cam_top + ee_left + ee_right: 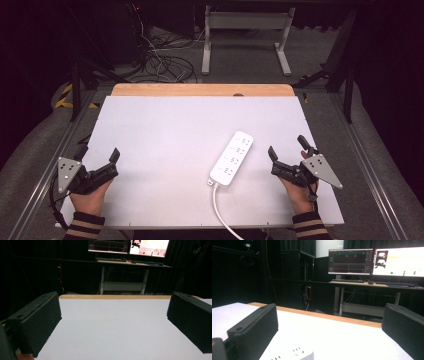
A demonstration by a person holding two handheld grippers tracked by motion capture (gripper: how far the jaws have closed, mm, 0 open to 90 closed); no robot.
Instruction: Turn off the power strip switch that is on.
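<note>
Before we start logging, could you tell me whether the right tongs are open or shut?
Open: the right tongs show black jaws spread apart, nothing between.

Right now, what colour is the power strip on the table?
White, with a white cord; the power strip shows best in the high view.

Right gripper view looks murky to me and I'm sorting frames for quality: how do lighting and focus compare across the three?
High view: white table surface evenly lit, surroundings dark. Right gripper view: bright monitor glares, white power strip soft. Left gripper view: near black pads blurred.
</note>
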